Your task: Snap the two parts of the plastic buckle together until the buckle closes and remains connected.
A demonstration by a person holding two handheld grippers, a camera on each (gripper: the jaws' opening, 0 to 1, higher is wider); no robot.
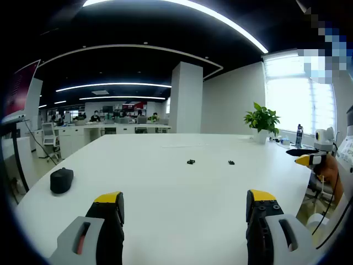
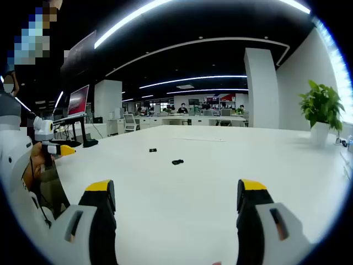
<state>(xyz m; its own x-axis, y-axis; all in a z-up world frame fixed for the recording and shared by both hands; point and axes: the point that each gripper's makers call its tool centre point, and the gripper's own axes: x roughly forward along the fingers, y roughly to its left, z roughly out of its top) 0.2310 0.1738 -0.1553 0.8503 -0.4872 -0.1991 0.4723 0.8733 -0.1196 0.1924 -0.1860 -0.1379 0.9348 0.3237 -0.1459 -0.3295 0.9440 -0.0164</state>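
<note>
Two small black buckle parts lie apart on the white table. In the left gripper view one buckle part (image 1: 191,162) lies left of the other buckle part (image 1: 231,162), both well beyond my left gripper (image 1: 185,205), which is open and holds nothing. In the right gripper view the nearer buckle part (image 2: 177,162) and the farther buckle part (image 2: 153,149) lie ahead of my right gripper (image 2: 176,197), also open with nothing in it. The right gripper (image 1: 309,159) comes into the left gripper view at the table's right edge. The left gripper (image 2: 58,149) appears at the left of the right gripper view.
A black rounded object (image 1: 62,180) sits near the table's left edge. A potted plant (image 1: 262,118) and a bottle (image 1: 299,135) stand at the far right corner. The white table (image 1: 165,182) is broad. A person's sleeve (image 2: 14,160) is at the left.
</note>
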